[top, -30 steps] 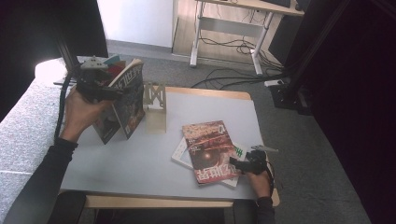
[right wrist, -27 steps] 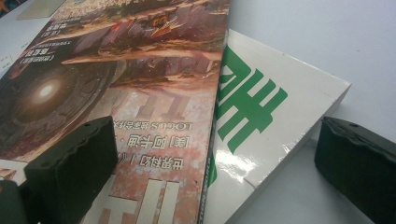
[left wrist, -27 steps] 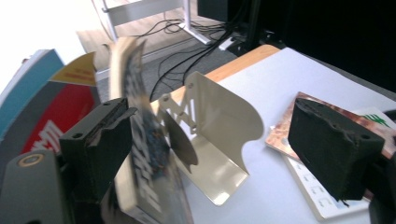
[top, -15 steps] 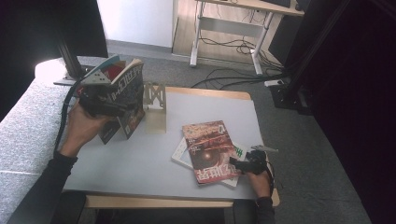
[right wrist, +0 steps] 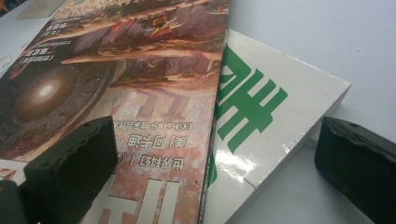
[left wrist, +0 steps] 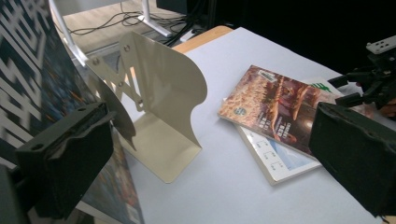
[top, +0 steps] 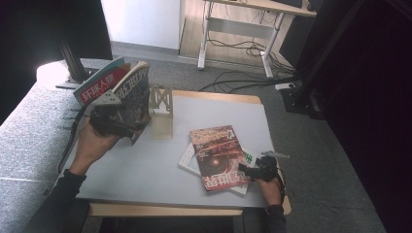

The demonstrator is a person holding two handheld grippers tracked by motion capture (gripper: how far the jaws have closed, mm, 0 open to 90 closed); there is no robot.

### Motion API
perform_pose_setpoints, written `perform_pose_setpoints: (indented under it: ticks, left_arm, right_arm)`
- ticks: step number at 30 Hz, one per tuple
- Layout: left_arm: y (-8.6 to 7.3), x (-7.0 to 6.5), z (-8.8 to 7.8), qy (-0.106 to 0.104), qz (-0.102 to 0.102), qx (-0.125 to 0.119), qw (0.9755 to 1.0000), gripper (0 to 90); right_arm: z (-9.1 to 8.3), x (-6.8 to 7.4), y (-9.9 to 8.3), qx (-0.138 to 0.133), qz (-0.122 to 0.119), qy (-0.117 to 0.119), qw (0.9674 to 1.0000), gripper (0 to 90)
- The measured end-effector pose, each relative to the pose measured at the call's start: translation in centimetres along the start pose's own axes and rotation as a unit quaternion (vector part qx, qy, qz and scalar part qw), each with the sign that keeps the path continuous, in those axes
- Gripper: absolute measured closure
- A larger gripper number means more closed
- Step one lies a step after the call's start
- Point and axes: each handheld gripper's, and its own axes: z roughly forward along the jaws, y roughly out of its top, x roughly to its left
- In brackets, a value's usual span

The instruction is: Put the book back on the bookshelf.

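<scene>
A dark-covered book (top: 136, 92) stands on edge at the table's left, just left of a cream metal bookend (top: 161, 116). A teal and red book (top: 98, 85) leans behind it. My left gripper (top: 121, 121) is at the dark book's near face; its jaws have just been opening. They stand wide, with the dark book (left wrist: 28, 70) outside the left jaw and only the bookend (left wrist: 159, 107) and table between them. My right gripper (top: 248, 171) is open, straddling the corner of a red-brown magazine (right wrist: 116, 70) that lies on a white book with green print (right wrist: 266, 98).
The magazine (top: 217, 155) and white book (top: 245, 158) lie at the front right of the grey-topped table (top: 145, 165), close to its edge. Behind the table are a desk frame (top: 233, 34) and floor cables (top: 243, 80).
The left hand has come down with the dark book, which went from tilted in the air to standing beside the bookend. The right hand has kept still.
</scene>
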Motion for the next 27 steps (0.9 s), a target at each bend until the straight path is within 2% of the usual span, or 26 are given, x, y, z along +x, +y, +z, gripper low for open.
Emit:
perform_pose_setpoints:
  ticks: [14, 22, 27]
  left_arm:
    - [-3.2, -0.7, 2.1, -0.020, -0.001, -0.015, 0.9997, 0.0]
    - [-5.0, -1.2, 3.4, -0.020, 0.018, -0.008, 0.9996, 0.0]
    - [-6.1, -1.4, 4.1, -0.026, 0.016, -0.007, 0.9995, 0.0]
  right_arm:
    - [0.0, 0.0, 0.0, 0.001, 0.001, 0.000, 1.0000, 0.0]
    - [0.0, 0.0, 0.0, 0.001, 0.001, 0.000, 1.0000, 0.0]
    - [0.0, 0.0, 0.0, 0.001, 0.000, 0.000, 1.0000, 0.0]
